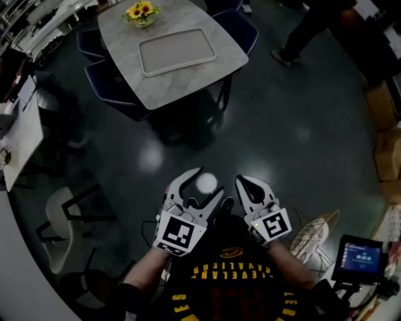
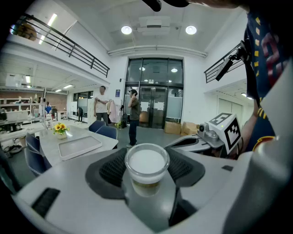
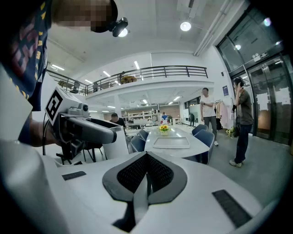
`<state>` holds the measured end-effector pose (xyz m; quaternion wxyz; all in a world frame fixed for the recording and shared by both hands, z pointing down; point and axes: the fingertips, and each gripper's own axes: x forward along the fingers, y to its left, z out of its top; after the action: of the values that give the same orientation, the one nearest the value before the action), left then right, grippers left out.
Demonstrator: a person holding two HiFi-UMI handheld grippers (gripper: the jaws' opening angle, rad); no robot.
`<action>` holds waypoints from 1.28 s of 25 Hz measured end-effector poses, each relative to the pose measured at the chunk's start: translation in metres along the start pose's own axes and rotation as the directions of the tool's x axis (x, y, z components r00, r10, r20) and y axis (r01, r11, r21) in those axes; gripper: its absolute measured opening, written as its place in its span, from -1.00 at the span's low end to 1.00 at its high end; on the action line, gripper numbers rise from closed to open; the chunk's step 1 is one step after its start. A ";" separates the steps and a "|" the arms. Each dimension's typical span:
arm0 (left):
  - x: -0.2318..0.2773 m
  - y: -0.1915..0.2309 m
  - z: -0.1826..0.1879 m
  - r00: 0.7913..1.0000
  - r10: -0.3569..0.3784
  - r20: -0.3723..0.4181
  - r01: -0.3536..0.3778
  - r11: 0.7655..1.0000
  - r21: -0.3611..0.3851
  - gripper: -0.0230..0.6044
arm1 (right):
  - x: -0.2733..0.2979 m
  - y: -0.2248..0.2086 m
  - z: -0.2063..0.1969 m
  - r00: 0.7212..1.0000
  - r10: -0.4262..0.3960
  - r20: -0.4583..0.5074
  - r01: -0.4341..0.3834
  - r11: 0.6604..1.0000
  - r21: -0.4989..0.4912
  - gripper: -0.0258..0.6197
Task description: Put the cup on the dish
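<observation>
Gripping a small round cup [image 2: 146, 162] between its wide-spread jaws, the left hand-held gripper [image 1: 209, 182] has its black, finely ribbed pads pressed against the cup's sides. The cup has a clear wall, a thick round rim and a white inside, and it stands upright. The jaws are smooth white shells that curve like pincers, and behind them sits a cube with square black-and-white markers.

At 3 o'clock, just beside it, the right hand-held gripper [image 1: 242, 182] has the same build. Its jaws are closed, the two meshed pads meet along a thin seam, and nothing is between them.

Both are held over a dark, glossy floor [image 1: 294, 138]. Well apart, at 12 o'clock, stands a worktop [image 1: 182, 84] of pale grey, marbled stone with rounded corners. The dish [image 1: 177, 52] lies on it: shallow, rectangular and tray-like, light grey with a raised rim. At the worktop's far end, at the dish's 11 o'clock, is a small pot of yellow flowers [image 1: 141, 12]. Dark blue padded chairs [image 1: 103, 78] are set around the worktop. A white chair [image 1: 59, 216] stands at 9 o'clock of the grippers, and cardboard boxes [image 1: 385, 144] are stacked at 3 o'clock.
</observation>
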<state>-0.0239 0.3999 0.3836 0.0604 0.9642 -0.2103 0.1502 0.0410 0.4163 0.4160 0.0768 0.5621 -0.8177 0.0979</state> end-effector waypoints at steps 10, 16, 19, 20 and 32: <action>-0.009 -0.073 0.044 1.000 -0.017 0.001 0.017 0.997 0.072 -0.06 | -0.075 0.008 0.028 0.993 0.097 0.074 -0.097 0.995 0.005 -0.90; 0.005 -0.101 0.057 0.999 -0.018 -0.049 0.023 0.993 0.115 -0.06 | -0.096 0.020 0.020 0.958 0.280 0.051 -0.277 0.959 -0.064 -0.27; 0.008 -0.102 0.057 0.998 -0.009 -0.069 0.016 0.994 0.107 -0.06 | -0.087 0.032 0.021 0.944 0.328 0.029 -0.323 0.940 -0.114 -0.17; 0.008 -0.100 0.057 0.997 -0.010 -0.073 0.017 0.995 0.101 -0.06 | -0.082 0.035 0.023 0.942 0.334 0.029 -0.329 0.937 -0.115 -0.17; -0.007 -0.033 0.043 0.997 -0.061 -0.038 0.065 0.992 0.110 -0.06 | 0.006 0.067 0.028 0.954 0.295 0.058 -0.287 0.951 -0.113 -0.17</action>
<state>-0.0043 0.4246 0.3387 0.0149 0.9694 -0.1698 0.1765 -0.0238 0.4273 0.3858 0.0599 0.4340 -0.8978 0.0449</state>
